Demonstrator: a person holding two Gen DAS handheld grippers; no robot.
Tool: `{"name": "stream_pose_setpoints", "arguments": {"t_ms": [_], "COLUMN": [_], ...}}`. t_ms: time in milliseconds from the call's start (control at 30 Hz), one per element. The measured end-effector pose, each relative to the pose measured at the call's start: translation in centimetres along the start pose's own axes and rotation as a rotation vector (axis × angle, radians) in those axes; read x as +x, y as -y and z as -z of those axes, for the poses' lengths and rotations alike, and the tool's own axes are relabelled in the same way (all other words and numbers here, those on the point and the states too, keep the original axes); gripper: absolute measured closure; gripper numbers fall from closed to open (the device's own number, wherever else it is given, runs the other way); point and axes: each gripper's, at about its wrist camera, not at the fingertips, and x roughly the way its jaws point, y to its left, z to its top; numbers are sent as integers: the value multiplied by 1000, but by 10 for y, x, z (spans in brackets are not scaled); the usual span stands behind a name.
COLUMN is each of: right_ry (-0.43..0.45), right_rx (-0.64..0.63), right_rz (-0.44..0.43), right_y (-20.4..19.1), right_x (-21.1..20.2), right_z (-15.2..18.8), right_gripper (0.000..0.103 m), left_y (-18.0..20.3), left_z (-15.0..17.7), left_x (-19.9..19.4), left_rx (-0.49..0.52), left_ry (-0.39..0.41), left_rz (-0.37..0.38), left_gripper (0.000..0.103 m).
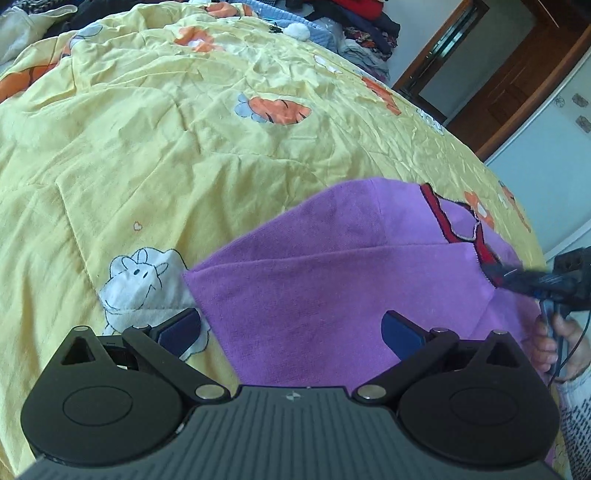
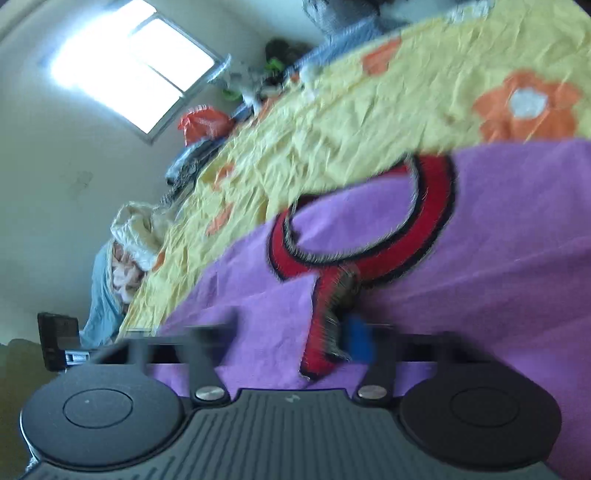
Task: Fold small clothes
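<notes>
A purple top (image 1: 314, 288) with a red, dark-edged neckline trim (image 1: 439, 218) lies partly folded on a yellow quilt (image 1: 184, 147). My left gripper (image 1: 291, 325) hovers over the near edge of the top, jaws wide open and nothing between the blue pads (image 1: 400, 330). My right gripper (image 1: 498, 275) reaches in from the right edge and pinches the top at its red placket. In the blurred right wrist view the purple top (image 2: 480, 258) fills the lower half. There the red trim (image 2: 432, 221) runs down into my right gripper (image 2: 340, 332), which is shut on it.
The quilt (image 2: 369, 110) has orange flowers and a white sheep print (image 1: 144, 280). Piles of clothes (image 1: 362, 33) sit along its far edge. A person's hand (image 1: 565, 347) holds the right tool. A wooden door (image 1: 517, 74) stands beyond the bed and a bright window (image 2: 129, 70) on the wall.
</notes>
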Motion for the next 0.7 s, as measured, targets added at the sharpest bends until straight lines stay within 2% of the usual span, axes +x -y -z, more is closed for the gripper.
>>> {"name": "stream_pose_setpoints", "arguments": {"t_ms": [133, 300, 400, 500, 700], "right_ry": [56, 232, 305, 368, 407], "right_rx": [-39, -22, -17, 19, 62], "right_rz": [-63, -151, -142, -105, -23], "right_y": [-25, -51, -51, -34, 8], "right_x": [-6, -61, -96, -129, -171], "right_z": [8, -7, -18, -23, -8], "right_gripper": [98, 99, 99, 99, 99], "left_y": [-1, 15, 33, 47, 58], "left_z": [-4, -12, -19, -23, -20], "left_x": [-5, -16, -17, -13, 7], "left_rx": [-20, 11, 45, 43, 28], "left_ry": [-2, 15, 21, 22, 7], "left_rz": [-16, -8, -5, -18, 23], "left_gripper": [0, 0, 0, 0, 2]}}
